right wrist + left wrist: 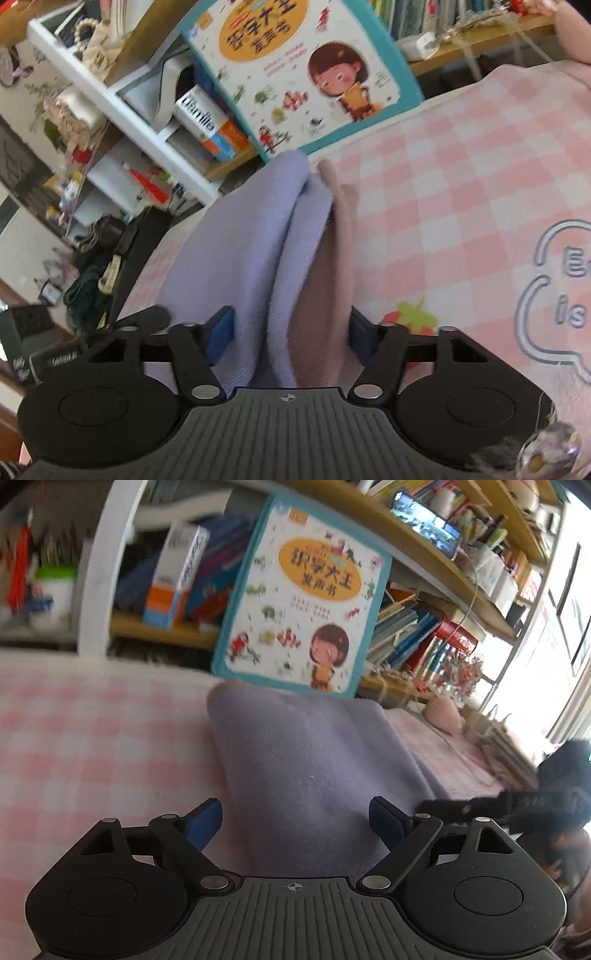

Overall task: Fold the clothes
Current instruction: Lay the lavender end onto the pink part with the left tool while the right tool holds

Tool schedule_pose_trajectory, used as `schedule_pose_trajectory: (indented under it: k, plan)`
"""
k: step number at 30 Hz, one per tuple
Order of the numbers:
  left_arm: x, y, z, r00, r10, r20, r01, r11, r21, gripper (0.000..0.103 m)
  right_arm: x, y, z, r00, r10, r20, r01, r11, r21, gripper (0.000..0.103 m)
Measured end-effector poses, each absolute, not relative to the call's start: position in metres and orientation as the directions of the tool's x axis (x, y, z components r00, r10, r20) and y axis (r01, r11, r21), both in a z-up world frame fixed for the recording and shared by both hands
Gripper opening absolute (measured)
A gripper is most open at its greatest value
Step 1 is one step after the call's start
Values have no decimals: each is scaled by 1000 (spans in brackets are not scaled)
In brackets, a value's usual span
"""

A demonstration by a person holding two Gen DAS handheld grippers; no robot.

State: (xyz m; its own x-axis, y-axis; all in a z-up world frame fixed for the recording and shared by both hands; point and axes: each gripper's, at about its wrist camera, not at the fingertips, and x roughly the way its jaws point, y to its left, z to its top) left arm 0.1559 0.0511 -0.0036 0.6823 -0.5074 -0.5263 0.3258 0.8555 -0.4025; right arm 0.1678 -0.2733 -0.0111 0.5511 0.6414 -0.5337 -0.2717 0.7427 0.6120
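Note:
A lavender garment (306, 760) lies folded into a long strip on the pink checked cloth (92, 746). My left gripper (295, 821) is open, its blue pads (207, 823) standing on either side of the strip's near end, not closed on it. In the right wrist view the same garment (229, 258) shows two folded layers side by side. My right gripper (291, 332) is open, its pads (221, 332) straddling the near end of the folds. The other gripper shows as a dark shape at the right of the left wrist view (517, 801).
A children's book (306, 602) leans upright at the far end of the garment, also in the right wrist view (295, 66). Shelves of books (424, 635) stand behind. A pink soft toy (443, 716) lies far right. A strawberry print (410, 317) marks the cloth.

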Motion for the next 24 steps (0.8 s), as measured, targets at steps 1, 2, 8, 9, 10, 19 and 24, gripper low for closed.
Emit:
schedule_pose_trajectory:
  k: [1,2,8,9,10,19,24]
  plan:
    - [156,50,-4,681,-508,-527,326,855,-404,89,167,-271,-11,548,643,-535,-279,744,607,52]
    - [155,48,-3,685,-505,-525,328,857,-396,87,167,-268,-11,547,642,-537,-290,747,598,48]
    - [148,37,-1,706,-486,-516,342,871,-353,61,147,-251,1,621,587,-519,-390,806,445,29]
    - [147,35,0,709,-483,-514,344,873,-345,61,143,-247,3,634,572,-520,-405,819,407,28]
    - [145,32,1,715,-477,-511,352,877,-326,61,139,-244,5,644,559,-522,-417,829,374,28]
    - [157,46,-4,672,-524,-523,335,845,-416,68,155,-261,-7,587,616,-526,-342,777,528,40]
    - [160,47,-10,663,-539,-520,329,833,-445,71,162,-269,-18,559,653,-511,-290,732,617,44]
